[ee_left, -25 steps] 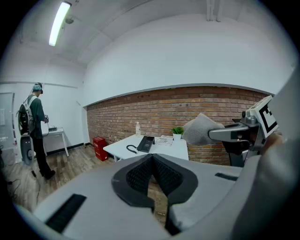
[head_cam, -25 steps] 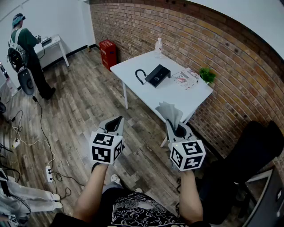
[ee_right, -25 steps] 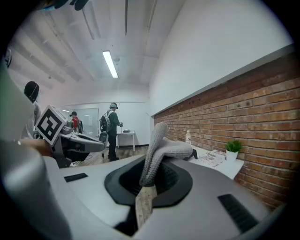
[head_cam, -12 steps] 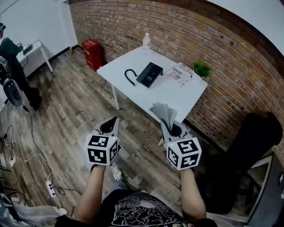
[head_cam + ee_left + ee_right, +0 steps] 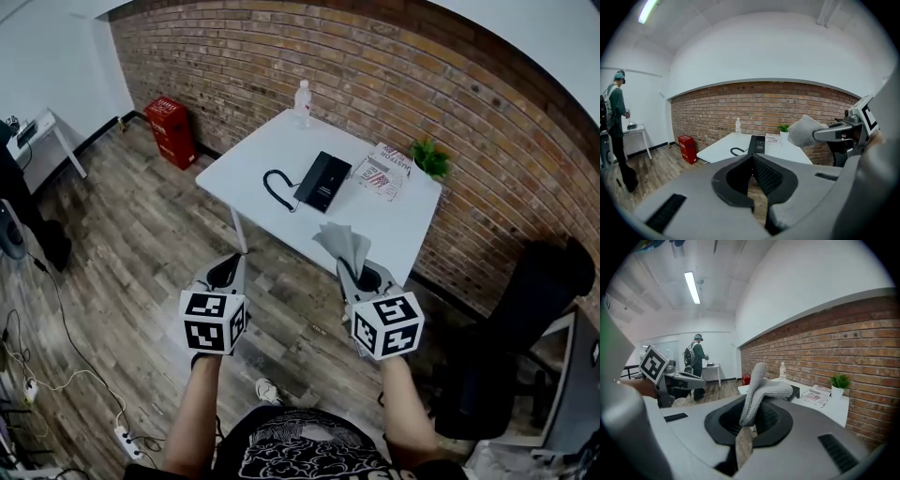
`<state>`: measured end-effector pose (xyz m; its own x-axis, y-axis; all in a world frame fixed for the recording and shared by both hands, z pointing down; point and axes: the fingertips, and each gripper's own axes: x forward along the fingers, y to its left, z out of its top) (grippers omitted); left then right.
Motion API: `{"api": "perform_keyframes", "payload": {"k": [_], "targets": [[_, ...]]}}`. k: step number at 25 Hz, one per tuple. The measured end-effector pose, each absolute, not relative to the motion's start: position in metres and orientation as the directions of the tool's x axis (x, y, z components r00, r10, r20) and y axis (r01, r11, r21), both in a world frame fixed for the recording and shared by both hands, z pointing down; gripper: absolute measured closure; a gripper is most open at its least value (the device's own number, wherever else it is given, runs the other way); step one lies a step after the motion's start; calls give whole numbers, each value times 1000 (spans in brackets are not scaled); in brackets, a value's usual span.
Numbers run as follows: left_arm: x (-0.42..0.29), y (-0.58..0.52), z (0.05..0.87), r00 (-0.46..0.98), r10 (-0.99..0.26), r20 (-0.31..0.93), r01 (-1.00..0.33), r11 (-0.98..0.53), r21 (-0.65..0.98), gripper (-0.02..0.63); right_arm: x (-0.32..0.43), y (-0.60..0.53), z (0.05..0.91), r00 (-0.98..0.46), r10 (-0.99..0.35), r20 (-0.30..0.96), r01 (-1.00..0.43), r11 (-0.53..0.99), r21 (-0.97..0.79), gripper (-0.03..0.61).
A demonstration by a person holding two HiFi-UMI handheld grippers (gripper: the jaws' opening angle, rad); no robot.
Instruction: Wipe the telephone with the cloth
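A grey cloth (image 5: 345, 244) is pinched between the jaws of the right gripper (image 5: 351, 269) and stands up above them. The jaws of the left gripper (image 5: 235, 262) are pressed together with nothing between them. Both grippers are held over the wooden floor, short of the white table (image 5: 267, 150). The black telephone (image 5: 323, 180) lies on that table, beside a magazine (image 5: 384, 172).

White counter (image 5: 255, 164) carries a black telephone (image 5: 323, 180), a water bottle (image 5: 302, 97), a potted plant (image 5: 431, 159) and, seemingly, a magazine (image 5: 382, 173).
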<state>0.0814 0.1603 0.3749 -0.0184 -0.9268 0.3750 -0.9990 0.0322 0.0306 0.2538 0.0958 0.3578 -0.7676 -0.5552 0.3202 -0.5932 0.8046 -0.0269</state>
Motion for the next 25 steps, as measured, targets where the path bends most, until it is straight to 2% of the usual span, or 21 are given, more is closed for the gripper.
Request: {"api": "perform_keyframes", "payload": {"k": [9, 25], "targets": [[27, 126, 382, 66, -922, 382, -997, -49, 54, 607, 199, 69, 362, -722, -605, 336, -650, 759, -31, 568], [6, 67, 398, 122, -914, 387, -993, -115, 41, 607, 175, 11, 363, -690, -651, 316, -687, 727, -2, 568]]}}
